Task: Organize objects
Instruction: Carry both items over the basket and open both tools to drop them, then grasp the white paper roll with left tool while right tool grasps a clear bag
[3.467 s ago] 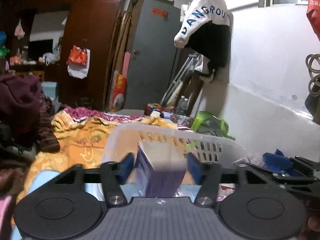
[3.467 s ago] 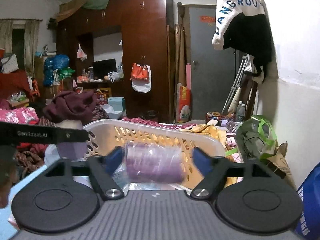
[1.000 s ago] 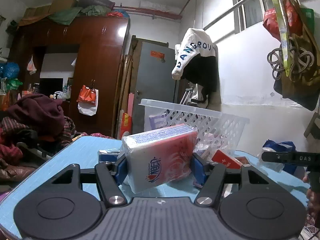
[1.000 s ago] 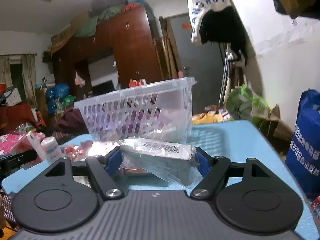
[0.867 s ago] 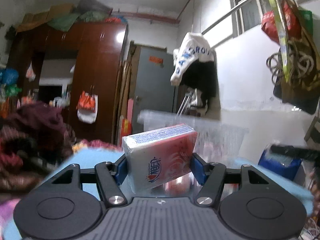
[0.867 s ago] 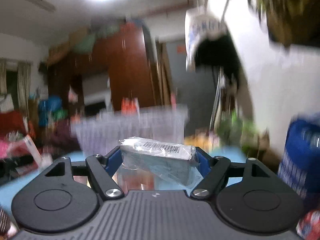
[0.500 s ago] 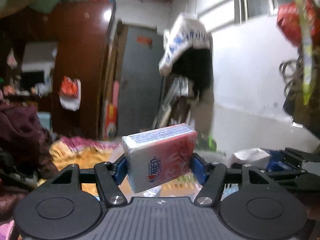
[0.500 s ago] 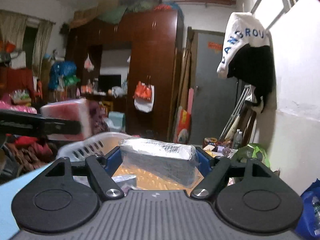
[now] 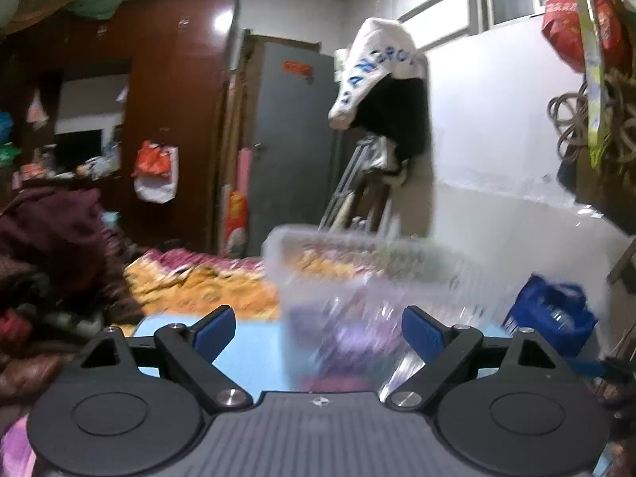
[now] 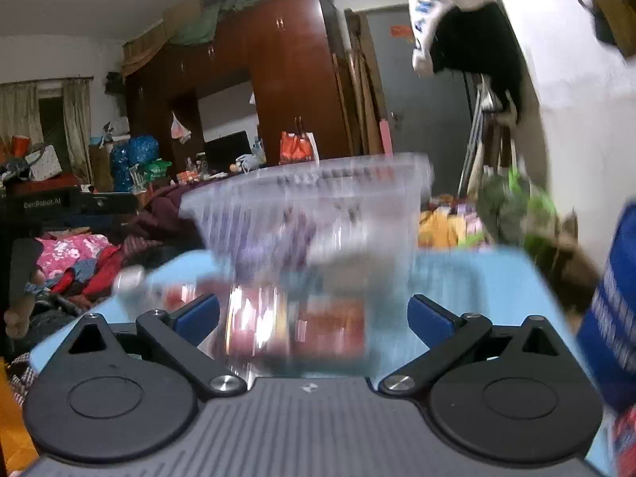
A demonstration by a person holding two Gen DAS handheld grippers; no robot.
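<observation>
A clear plastic basket (image 9: pixel 357 262) stands on the light blue table (image 9: pixel 254 357), blurred by motion, with purple and other packs dimly seen through its wall. My left gripper (image 9: pixel 318 332) sits just in front of it, jaws opening wide, nothing between the blue pads (image 9: pixel 214 330). In the right wrist view the same basket (image 10: pixel 318 198) rises ahead over blurred red packets (image 10: pixel 326 326) lying on the table (image 10: pixel 477 274). My right gripper (image 10: pixel 312 314) is low before them, its jaws opening too, holding nothing. The other gripper's black bar (image 10: pixel 67 202) shows at the left.
A blue bag (image 9: pixel 552 318) stands right of the table by the white wall. Piled clothes (image 9: pixel 47 246) and a yellow patterned cloth (image 9: pixel 206 282) lie to the left and behind. A dark wardrobe (image 10: pixel 286 91) and a grey door (image 9: pixel 294 151) fill the back.
Both grippers have let go: the pink tissue pack has left the left jaws and the clear-wrapped pack the right. Both jaws have spread wide, and both views have dropped toward the table.
</observation>
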